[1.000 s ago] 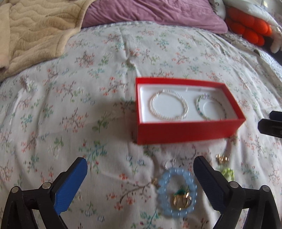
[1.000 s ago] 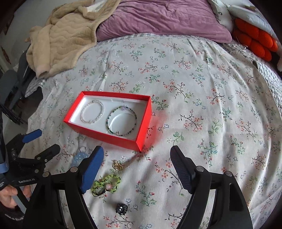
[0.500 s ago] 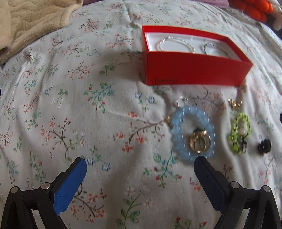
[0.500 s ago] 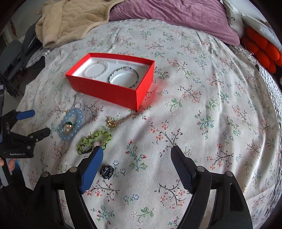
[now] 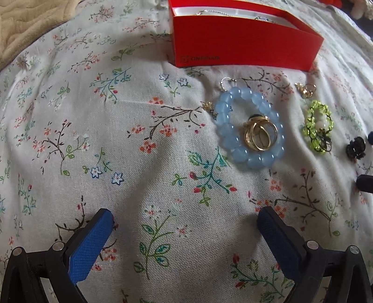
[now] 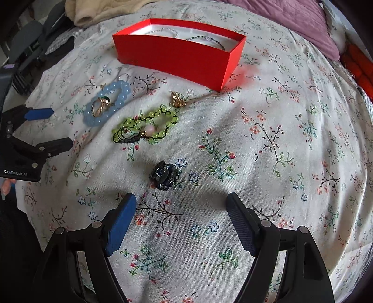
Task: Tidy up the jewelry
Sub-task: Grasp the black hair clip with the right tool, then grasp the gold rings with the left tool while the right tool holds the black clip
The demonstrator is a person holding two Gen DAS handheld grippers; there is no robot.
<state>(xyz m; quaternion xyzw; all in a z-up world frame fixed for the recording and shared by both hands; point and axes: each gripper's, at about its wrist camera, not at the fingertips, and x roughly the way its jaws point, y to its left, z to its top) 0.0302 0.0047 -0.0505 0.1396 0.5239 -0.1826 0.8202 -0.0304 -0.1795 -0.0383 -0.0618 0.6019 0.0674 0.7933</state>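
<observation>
A red box holds two thin bracelets on its white lining. In front of it on the floral bedspread lie a blue bead bracelet with gold rings inside it, a green bead bracelet, a gold earring and a dark flower piece. My left gripper is open and empty, low over the cloth short of the blue bracelet. My right gripper is open and empty, just short of the dark flower piece.
A beige blanket lies at the back left and a purple pillow at the back right. Orange cushions sit at the right edge. The left gripper also shows in the right wrist view.
Both grippers have dropped lower and drawn back toward the loose jewelry, so the pieces look bigger and the box sits farther up. Both stay open.
</observation>
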